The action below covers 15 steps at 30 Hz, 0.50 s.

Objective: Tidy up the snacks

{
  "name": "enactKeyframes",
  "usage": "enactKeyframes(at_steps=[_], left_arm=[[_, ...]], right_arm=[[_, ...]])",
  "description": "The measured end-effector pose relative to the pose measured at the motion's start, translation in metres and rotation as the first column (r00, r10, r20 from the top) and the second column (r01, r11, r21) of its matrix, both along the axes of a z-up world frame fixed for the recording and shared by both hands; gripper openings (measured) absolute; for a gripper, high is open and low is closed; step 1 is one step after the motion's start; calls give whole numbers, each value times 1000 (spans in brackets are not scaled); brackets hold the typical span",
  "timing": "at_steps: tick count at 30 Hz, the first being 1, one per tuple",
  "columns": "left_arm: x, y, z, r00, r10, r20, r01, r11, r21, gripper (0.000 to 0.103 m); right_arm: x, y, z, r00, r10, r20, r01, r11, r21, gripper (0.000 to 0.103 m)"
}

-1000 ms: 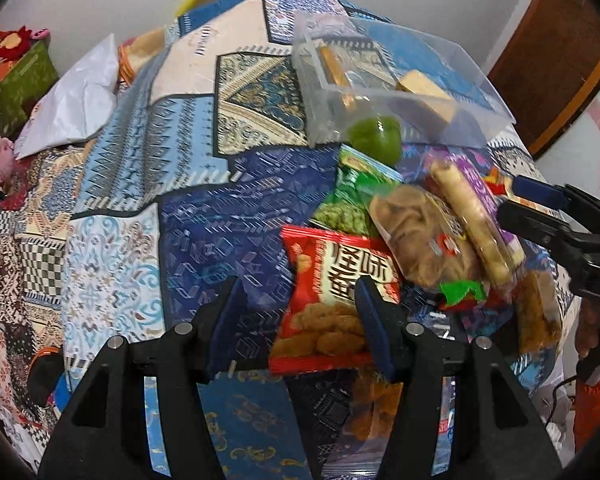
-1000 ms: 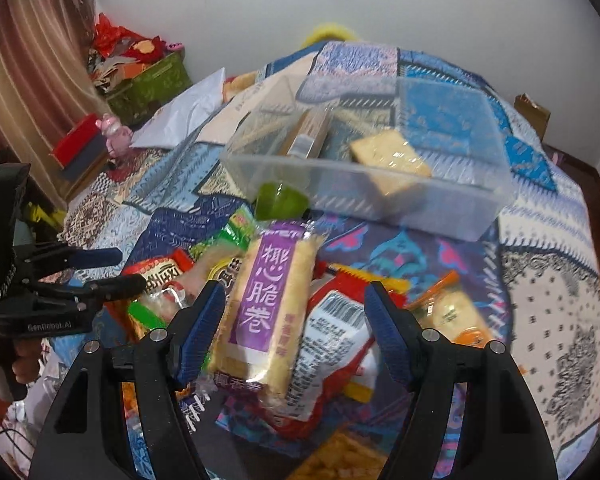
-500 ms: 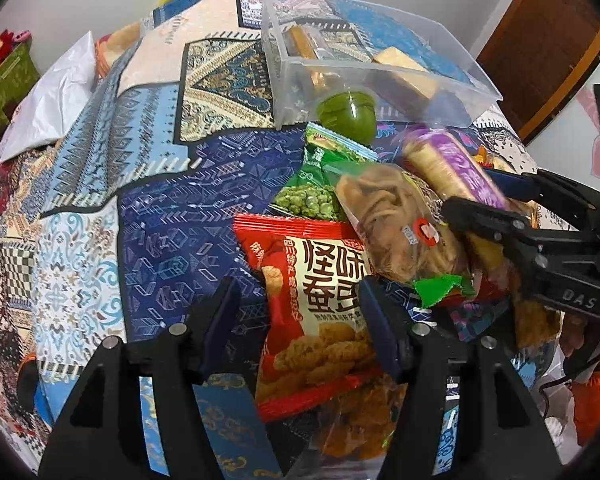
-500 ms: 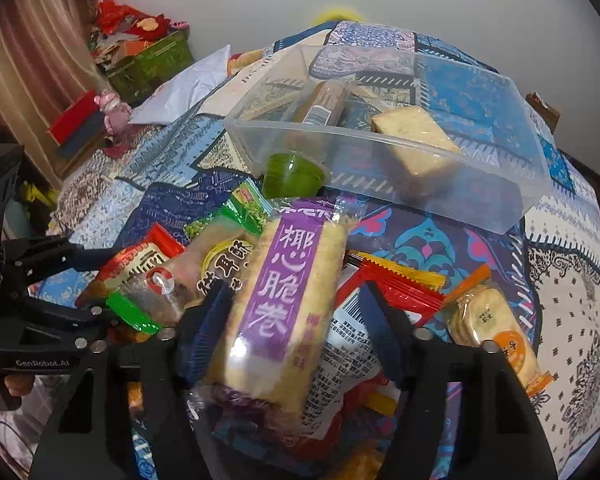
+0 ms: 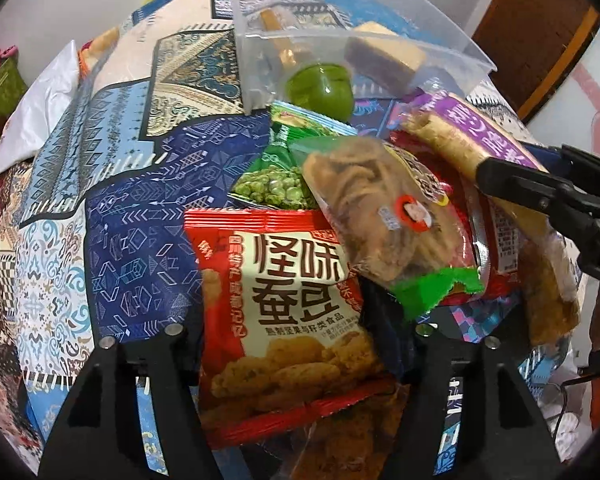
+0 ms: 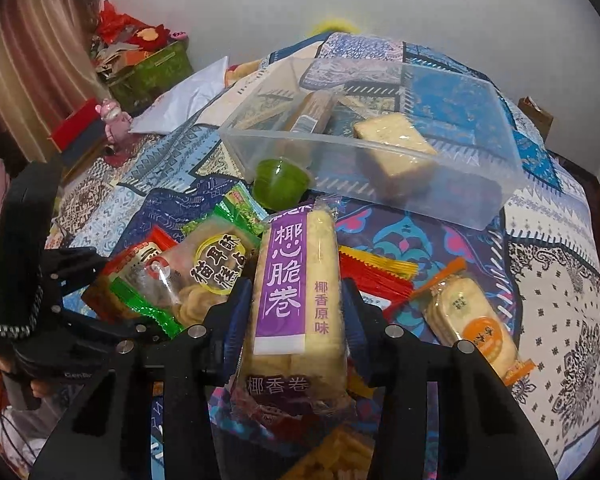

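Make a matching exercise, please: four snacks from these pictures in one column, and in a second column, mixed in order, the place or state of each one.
Things
1. purple-label roll pack
2. red bean snack bag
3. green jelly cup
4. square wrapped cake

Places or states
A. inside the clear plastic box
B. clamped between the right gripper fingers
C. on the bedspread, against the outer front wall of the box
D. between the fingers of the open left gripper, not clamped

Pairs: 1-B, 2-D, 3-C, 4-A
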<state>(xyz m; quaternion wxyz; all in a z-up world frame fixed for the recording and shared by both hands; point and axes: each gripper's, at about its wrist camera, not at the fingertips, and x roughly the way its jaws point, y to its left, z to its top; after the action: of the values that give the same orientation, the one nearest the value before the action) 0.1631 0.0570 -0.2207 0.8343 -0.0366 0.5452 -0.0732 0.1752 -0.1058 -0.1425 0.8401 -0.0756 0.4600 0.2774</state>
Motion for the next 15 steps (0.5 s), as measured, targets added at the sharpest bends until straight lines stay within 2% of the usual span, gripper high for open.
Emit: enactKeyframes(at_steps=[3,6,15], left_arm=[[-2,12,3,999,46,5,-46,999,-22,58],[-7,21,9,997,69,33,-70,998,0,58],[-12,49,56,981,127,146,-128,992,-2,58]], right_arm=[[-1,-4,5,1000,-6,7,6,1000,14,41],[-1,-8,9,1000,-14,17,13,1000,26,41],[6,-22,26,997,-56,58,53,997,57,41]])
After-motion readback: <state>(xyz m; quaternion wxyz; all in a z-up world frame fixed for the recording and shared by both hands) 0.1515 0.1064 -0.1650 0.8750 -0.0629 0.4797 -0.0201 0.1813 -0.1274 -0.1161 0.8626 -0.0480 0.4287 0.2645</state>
